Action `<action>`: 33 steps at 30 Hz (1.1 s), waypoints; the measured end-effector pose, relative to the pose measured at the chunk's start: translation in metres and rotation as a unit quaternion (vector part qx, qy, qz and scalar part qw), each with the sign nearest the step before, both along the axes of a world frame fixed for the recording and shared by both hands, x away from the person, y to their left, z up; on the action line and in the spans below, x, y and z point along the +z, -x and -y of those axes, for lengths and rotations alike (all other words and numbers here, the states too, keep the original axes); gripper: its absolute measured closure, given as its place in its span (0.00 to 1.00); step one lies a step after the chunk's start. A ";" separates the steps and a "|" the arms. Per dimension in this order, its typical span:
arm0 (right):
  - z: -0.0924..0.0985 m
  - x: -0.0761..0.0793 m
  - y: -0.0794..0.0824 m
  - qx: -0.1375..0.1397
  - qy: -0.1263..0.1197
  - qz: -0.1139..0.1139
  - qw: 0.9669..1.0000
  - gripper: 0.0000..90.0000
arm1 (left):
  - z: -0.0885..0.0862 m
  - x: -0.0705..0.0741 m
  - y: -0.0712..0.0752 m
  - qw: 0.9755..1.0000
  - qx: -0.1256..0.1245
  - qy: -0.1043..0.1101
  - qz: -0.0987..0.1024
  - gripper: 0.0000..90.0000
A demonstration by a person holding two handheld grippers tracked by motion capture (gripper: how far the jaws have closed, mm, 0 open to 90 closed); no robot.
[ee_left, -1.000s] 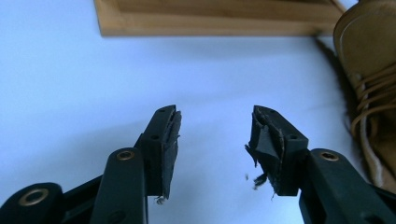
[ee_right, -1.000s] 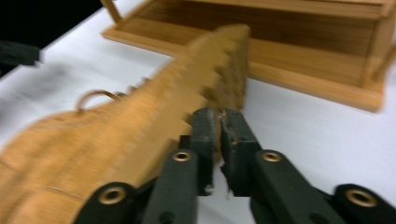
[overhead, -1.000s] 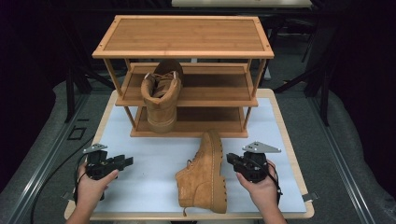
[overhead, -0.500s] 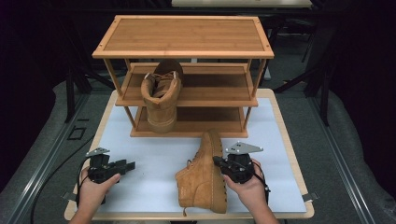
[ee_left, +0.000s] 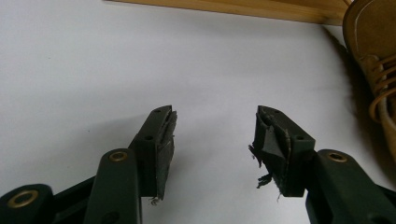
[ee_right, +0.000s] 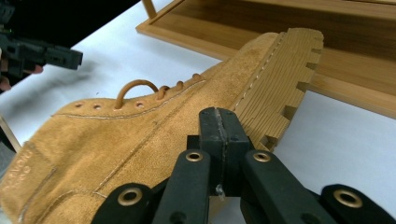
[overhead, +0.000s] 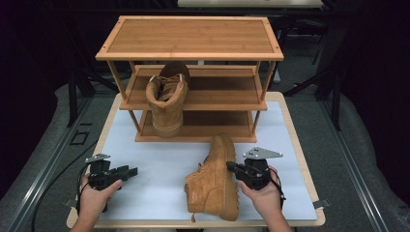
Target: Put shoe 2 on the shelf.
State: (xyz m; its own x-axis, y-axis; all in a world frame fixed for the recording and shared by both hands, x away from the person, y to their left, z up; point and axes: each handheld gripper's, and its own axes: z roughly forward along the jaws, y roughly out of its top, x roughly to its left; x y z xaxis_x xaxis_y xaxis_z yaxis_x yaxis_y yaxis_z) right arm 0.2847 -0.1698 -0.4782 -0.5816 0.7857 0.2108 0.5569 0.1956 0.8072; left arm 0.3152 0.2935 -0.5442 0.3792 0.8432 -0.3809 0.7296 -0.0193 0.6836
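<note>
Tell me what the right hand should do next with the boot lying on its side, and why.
Probably open the right tongs first. They are shut with nothing between them, tips right by the side of the boot, which lies flat on the white mat. Shut tongs cannot grip it to lift it toward the shoe rack.

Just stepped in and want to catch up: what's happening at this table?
A person is working with a gripper in each hand near a wooden shoe rack. One tan boot already stands on the rack. A second boot lies on its side on the white table. The right gripper, jaws shut, is at this boot's side, not holding it. The left gripper is open over bare table.
</note>
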 end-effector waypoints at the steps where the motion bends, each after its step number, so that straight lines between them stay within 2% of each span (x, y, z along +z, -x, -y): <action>1: 0.004 0.000 0.001 -0.007 -0.003 0.001 1.000 1.00 | 0.000 0.000 0.000 1.000 0.000 0.000 0.000 0.53; 2: 0.004 0.000 0.001 -0.007 -0.003 0.001 1.000 1.00 | 0.000 0.000 0.000 1.000 0.000 0.000 0.000 0.53; 6: 0.026 -0.004 0.003 -0.044 -0.017 -0.007 0.999 1.00 | 0.001 0.000 0.000 1.000 0.000 0.000 -0.001 0.53; 11: 0.047 -0.011 0.005 -0.080 -0.022 -0.027 0.996 1.00 | 0.002 0.000 0.000 1.000 -0.001 0.001 -0.003 0.53; 14: 0.060 -0.017 0.003 -0.089 -0.049 -0.049 0.994 1.00 | 0.003 -0.001 -0.001 1.000 -0.001 0.001 -0.004 0.53; 17: 0.069 -0.024 0.001 -0.098 -0.063 -0.061 0.991 1.00 | 0.003 -0.002 -0.001 1.000 0.000 0.001 -0.006 0.53; 19: 0.071 -0.026 0.001 -0.097 -0.061 -0.063 0.991 1.00 | 0.003 -0.002 -0.001 1.000 0.000 0.000 -0.005 0.53; 20: 0.072 -0.028 0.001 -0.107 -0.061 -0.060 0.991 1.00 | 0.003 -0.002 -0.001 1.000 0.000 0.000 -0.005 0.53; 21: 0.076 -0.031 0.001 -0.113 -0.048 -0.072 0.990 1.00 | 0.004 -0.002 -0.002 1.000 0.000 0.000 -0.006 0.53; 22: 0.079 -0.039 -0.001 -0.129 -0.042 -0.074 0.988 1.00 | 0.003 -0.002 -0.002 1.000 -0.003 -0.001 -0.006 0.53; 24: 0.080 -0.043 -0.002 -0.135 -0.035 -0.077 0.987 1.00 | 0.004 -0.003 -0.002 1.000 -0.001 -0.001 -0.007 0.53; 25: 0.084 -0.053 -0.005 -0.144 -0.019 -0.095 0.985 1.00 | 0.005 -0.003 -0.002 1.000 -0.001 0.000 -0.007 0.53; 26: 0.087 -0.056 -0.005 -0.143 -0.028 -0.097 0.985 1.00 | 0.005 -0.003 -0.002 1.000 -0.001 0.000 -0.007 0.53; 27: 0.094 -0.061 -0.007 -0.133 -0.076 -0.102 0.983 1.00 | 0.005 -0.003 -0.002 1.000 -0.001 0.000 -0.008 0.53; 28: 0.098 -0.063 -0.008 -0.127 -0.107 -0.114 0.980 1.00 | 0.005 -0.003 -0.002 1.000 -0.001 -0.001 -0.008 0.53; 30: 0.100 -0.066 -0.009 -0.128 -0.114 -0.116 0.978 1.00 | 0.006 -0.003 -0.002 1.000 -0.001 -0.001 -0.009 0.53; 32: 0.101 -0.069 -0.009 -0.129 -0.136 -0.116 0.975 1.00 | 0.006 -0.004 -0.003 1.000 -0.002 -0.002 -0.009 0.53; 33: 0.100 -0.069 -0.010 -0.131 -0.132 -0.118 0.975 1.00 | 0.007 -0.004 -0.003 1.000 -0.002 -0.001 -0.009 0.53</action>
State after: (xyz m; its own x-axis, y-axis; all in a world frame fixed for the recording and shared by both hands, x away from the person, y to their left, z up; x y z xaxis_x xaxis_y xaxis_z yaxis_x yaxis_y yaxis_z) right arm 0.2951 -0.2696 -0.5471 -0.2791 0.8010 0.5296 0.7366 -0.1752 0.6532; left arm 0.3183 0.2866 -0.5483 0.3757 0.8424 -0.3863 0.7413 -0.0229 0.6708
